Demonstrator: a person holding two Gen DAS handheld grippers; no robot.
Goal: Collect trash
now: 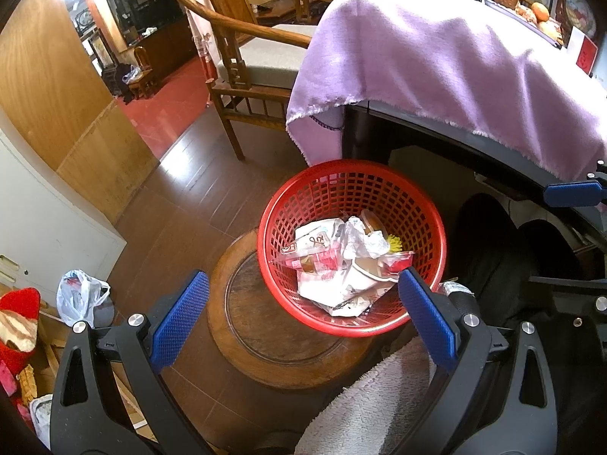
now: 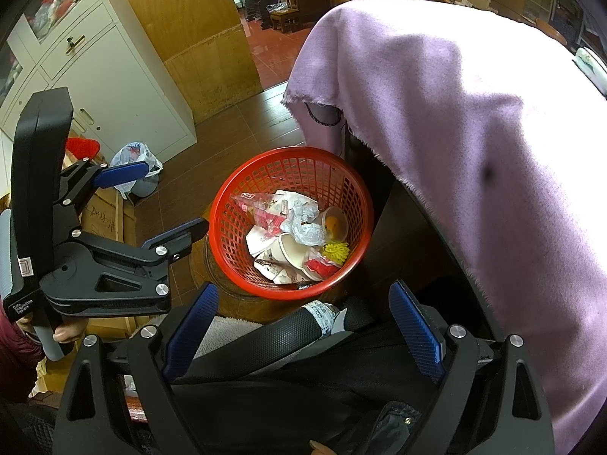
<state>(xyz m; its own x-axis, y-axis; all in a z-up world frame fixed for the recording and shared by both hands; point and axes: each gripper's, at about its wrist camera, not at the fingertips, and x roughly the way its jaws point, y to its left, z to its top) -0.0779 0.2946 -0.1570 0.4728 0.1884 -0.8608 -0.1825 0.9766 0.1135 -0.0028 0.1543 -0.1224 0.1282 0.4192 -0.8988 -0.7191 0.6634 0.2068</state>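
A red mesh basket (image 1: 341,189) stands on a round wooden stool (image 1: 265,345) beside the table. It holds trash: crumpled white paper (image 1: 360,239), a paper cup (image 1: 364,276), red-and-white wrappers and a yellow spiky item (image 1: 394,243). My left gripper (image 1: 303,316) hovers just above the basket's near rim, open and empty. In the right wrist view the basket (image 2: 224,204) lies ahead and below. My right gripper (image 2: 303,330) is open and empty short of it. The left gripper (image 2: 176,196) shows there at the basket's left, held by a hand.
A purple cloth (image 1: 436,76) drapes over the dark table and hangs near the basket's far side. A wooden chair (image 1: 242,76) stands behind. A white plastic bag (image 1: 79,295) and a white cabinet (image 1: 38,227) are at the left. Dark-trousered legs (image 2: 341,371) fill the near foreground.
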